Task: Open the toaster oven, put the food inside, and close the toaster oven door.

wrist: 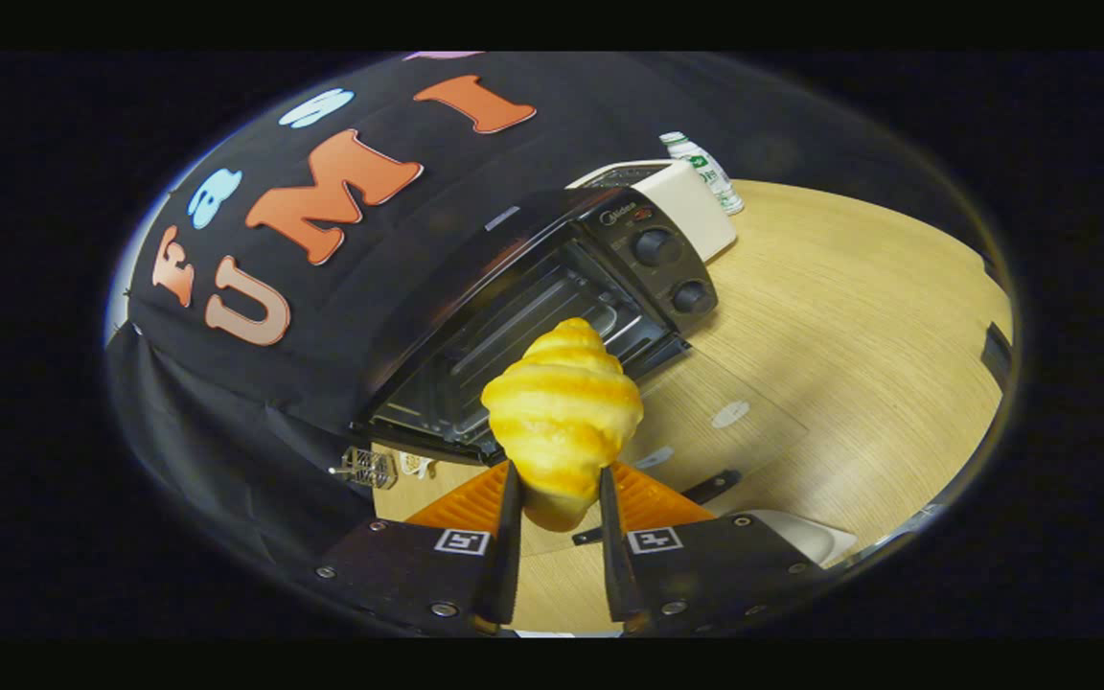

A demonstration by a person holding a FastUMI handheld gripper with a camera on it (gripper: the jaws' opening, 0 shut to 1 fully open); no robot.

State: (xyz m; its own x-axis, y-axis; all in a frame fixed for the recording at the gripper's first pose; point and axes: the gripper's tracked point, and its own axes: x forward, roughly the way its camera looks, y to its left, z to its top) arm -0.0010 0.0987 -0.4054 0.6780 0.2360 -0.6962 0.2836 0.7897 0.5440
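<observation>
The tool [557,479] pinches a glossy, golden ridged croissant [562,407] before the open toaster oven [514,326].

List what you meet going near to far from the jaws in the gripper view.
Gripper with both fingers pressed on the croissant → open glass door lying flat on the table → toaster oven with its cavity exposed → white box → bottle.
</observation>
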